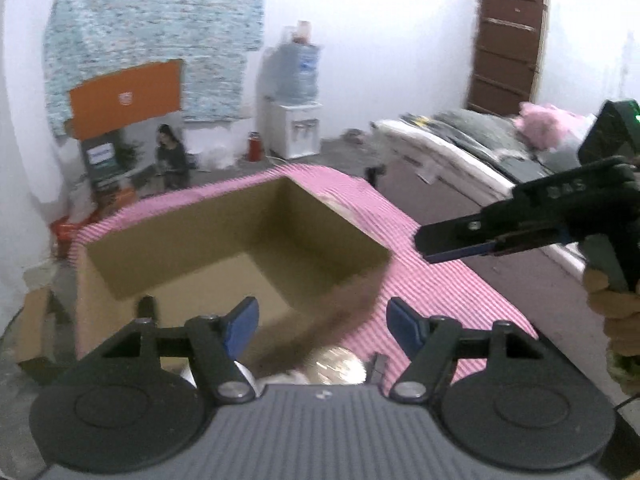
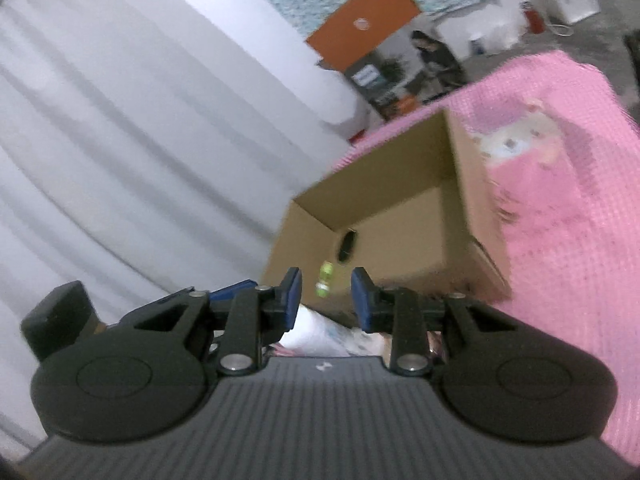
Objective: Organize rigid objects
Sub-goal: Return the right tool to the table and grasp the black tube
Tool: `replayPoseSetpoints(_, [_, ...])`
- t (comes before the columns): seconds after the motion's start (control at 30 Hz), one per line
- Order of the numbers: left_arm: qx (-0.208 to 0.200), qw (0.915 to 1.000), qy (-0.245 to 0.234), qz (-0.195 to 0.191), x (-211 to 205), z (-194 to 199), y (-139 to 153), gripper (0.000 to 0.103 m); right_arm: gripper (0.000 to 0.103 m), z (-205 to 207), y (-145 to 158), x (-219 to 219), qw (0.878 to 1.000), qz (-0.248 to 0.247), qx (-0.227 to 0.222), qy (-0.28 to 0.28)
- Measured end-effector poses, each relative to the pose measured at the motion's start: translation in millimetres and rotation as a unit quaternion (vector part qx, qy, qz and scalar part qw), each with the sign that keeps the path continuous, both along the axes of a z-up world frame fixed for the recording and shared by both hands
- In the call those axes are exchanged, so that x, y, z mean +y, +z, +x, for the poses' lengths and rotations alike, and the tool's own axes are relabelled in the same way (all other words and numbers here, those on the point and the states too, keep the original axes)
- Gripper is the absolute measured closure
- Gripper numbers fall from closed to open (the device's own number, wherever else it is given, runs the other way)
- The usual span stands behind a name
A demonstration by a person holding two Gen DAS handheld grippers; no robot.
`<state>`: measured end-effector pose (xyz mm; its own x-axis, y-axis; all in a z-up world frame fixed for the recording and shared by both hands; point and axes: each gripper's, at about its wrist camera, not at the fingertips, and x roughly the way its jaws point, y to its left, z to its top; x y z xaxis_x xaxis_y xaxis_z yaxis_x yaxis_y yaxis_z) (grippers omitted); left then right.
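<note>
An open cardboard box (image 1: 240,240) sits on the worktop (image 1: 440,280), which wears a pink-and-white striped cloth; its inside looks bare in the left wrist view. Just before it, the left tongs (image 1: 322,326) stand wide apart with nothing pressed between the blue pads; a blurred brown streak (image 1: 332,324) crosses the gap, too smeared to name. A shiny round thing (image 1: 340,366) lies just below. Farther right, the right tongs (image 1: 428,246), held by a hand (image 1: 612,304), hover over the cloth, parted narrowly and empty; small green blurs (image 2: 325,278) show beyond them.
</note>
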<state>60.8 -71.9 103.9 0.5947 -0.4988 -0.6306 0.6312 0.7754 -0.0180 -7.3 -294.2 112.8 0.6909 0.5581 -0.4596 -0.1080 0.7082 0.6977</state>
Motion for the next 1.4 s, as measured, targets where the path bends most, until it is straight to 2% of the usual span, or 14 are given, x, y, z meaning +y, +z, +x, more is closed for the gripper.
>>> replayPoseSetpoints(0.1, [0.012,0.9998,-0.016,0.01,-14,-11,-27,0.031,0.073,-18,-27,-5,1.0,-0.01,0.02,-0.017])
replayPoseSetpoints(0.17, [0.024,0.9993,-0.022,0.02,-24,-15,-46,0.031,0.071,-26,-55,0,0.999,-0.01,0.036,-0.024])
replayPoseSetpoints(0.3, [0.03,0.9978,-0.02,0.057,-37,-22,-82,0.034,0.069,-30,-104,6,0.997,-0.016,0.071,-0.041])
replayPoseSetpoints(0.43, [0.035,0.995,-0.021,0.091,-49,-17,-110,0.039,0.068,-16,-141,20,0.993,-0.022,0.101,-0.053])
replayPoseSetpoints(0.5, [0.034,0.9941,-0.02,0.101,-50,-13,-117,0.046,0.068,-11,-149,27,0.992,-0.04,0.106,-0.061])
replayPoseSetpoints(0.7, [0.045,0.991,-0.025,0.124,-64,-6,-134,0.067,0.068,5,-165,42,0.989,-0.074,0.114,-0.064])
replayPoseSetpoints(0.8, [0.045,0.99,-0.03,0.13,-68,-5,-139,0.071,0.071,12,-168,46,0.988,-0.084,0.117,-0.063])
replayPoseSetpoints(1.03, [0.062,0.9899,-0.045,0.12,-81,-3,-145,0.077,0.08,8,-165,43,0.988,-0.086,0.11,-0.061])
replayPoseSetpoints(1.4, [0.066,0.9871,-0.084,0.119,-101,-20,-146,0.076,0.081,-25,-162,14,0.987,-0.065,0.118,-0.085])
